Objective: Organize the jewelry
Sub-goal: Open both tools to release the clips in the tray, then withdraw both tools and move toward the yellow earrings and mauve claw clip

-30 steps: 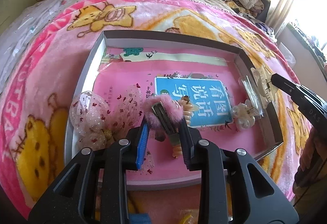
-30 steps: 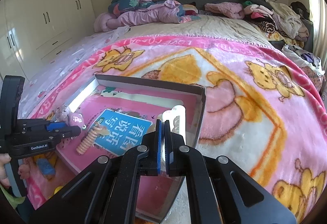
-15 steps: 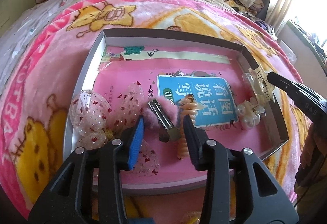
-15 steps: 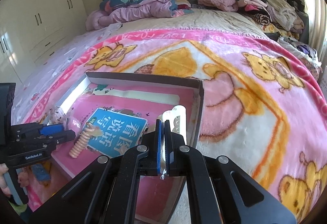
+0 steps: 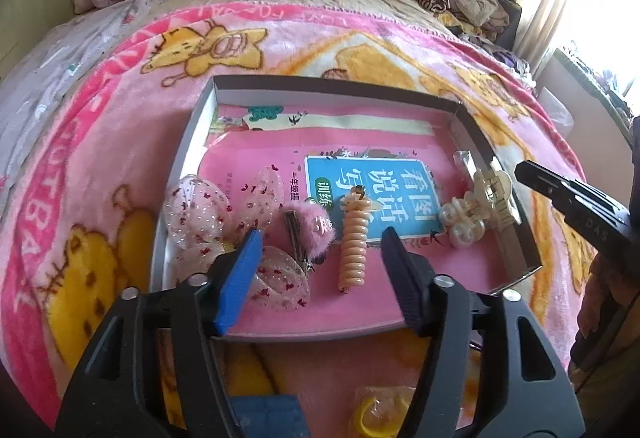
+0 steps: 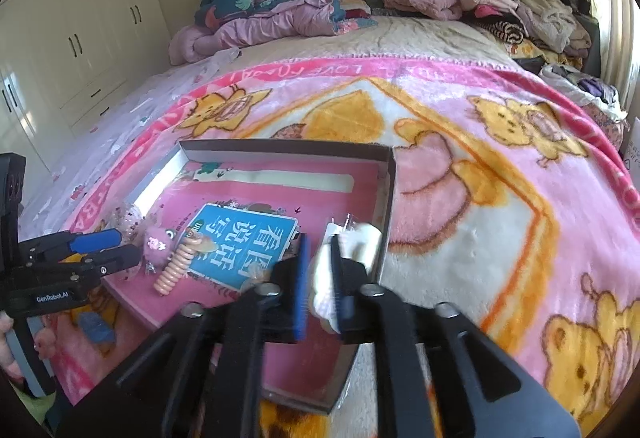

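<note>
Hair accessories lie in the shallow box [image 5: 188,142] on the bed: both placements look just finished. Left gripper [image 5: 316,258] has been opening, fingers spread above the pink fluffy clip [image 5: 316,230] and spiral hair tie [image 5: 354,238], touching neither. Right gripper [image 6: 318,278] has been parting around the cream claw clip [image 5: 490,194]; next, withdraw and fetch another.

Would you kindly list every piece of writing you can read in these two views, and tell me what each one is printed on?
"看图说话写话" on the blue book cover in the tray; seen upside down.
"训练" in the green oval on that cover.
"一年级" beside the cover, partly hidden.
"GenRobot.AI" on the left gripper body.
"DAS" on the right gripper body, faint.
"LOVE" on the pink blanket border, upside down; the rest of that border is too distorted to read.
</note>
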Tool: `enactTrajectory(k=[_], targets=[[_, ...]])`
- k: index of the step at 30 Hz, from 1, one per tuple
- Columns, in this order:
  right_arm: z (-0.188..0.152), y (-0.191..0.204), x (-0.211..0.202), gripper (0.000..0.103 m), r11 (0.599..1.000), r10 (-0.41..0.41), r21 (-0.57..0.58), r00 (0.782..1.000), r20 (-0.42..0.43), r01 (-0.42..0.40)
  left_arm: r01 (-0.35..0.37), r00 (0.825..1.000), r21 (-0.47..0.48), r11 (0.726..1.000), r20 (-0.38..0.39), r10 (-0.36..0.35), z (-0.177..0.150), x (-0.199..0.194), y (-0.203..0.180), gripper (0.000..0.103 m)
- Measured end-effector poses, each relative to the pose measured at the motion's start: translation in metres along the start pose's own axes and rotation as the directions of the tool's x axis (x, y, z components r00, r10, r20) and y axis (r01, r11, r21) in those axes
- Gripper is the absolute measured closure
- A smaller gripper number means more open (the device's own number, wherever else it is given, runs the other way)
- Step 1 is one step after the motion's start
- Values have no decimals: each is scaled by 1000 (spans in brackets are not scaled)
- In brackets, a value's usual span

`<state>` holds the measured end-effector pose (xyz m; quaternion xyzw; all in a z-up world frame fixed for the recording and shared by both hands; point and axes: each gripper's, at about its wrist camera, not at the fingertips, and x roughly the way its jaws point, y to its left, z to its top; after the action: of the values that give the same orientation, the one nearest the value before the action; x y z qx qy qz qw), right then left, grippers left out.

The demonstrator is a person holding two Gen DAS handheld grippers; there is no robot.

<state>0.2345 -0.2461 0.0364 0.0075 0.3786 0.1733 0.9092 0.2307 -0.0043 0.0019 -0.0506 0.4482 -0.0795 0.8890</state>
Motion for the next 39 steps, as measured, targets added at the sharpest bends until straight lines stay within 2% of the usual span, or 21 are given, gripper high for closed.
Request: enactTrajectory(k=[1,5,7,11,13,17,19,22,28,39], targets=[[0,2,-5,75,1000,-6,-8,1000,12,6,2,1000,-2,1000,4,-2,0,-3,0,46],[-2,6,-23,69,1000,-12,-25,999,39,13,2,1000,-8,1000,25,-2,-2,-17,-1,43],[-4,9,-33,60,999,-13,-32,998,53,14,3,999,-11,1000,36,-3,-4,-24,-1,41],[-9,17,-54,53,998,-6,-56,997,80,10,10,999,-25,1000,53,-8,-8,-39,1,35],[-13,22,-66,46,998,-4,-66,996,94,10,13,998,-33,999,63,-11,-10,-46,2,29],[-18,30,-83,38,997,5,-83,994,112,5,24,996,-46,999,84,-20,-17,-62,3,23],[-21,34,-92,33,995,10,-99,993,117,2,29,996,-50,998,90,-25,-20,-68,3,17],[-26,40,-102,26,993,12,-116,992,128,3,30,994,-56,998,102,-24,-26,-77,4,15],[-37,48,-115,20,991,31,-136,991,130,-13,23,993,-68,997,113,-15,-40,-91,6,14],[-63,59,-124,19,984,61,-175,993,102,-42,-3,994,-88,996,111,13,-69,-104,14,14]])
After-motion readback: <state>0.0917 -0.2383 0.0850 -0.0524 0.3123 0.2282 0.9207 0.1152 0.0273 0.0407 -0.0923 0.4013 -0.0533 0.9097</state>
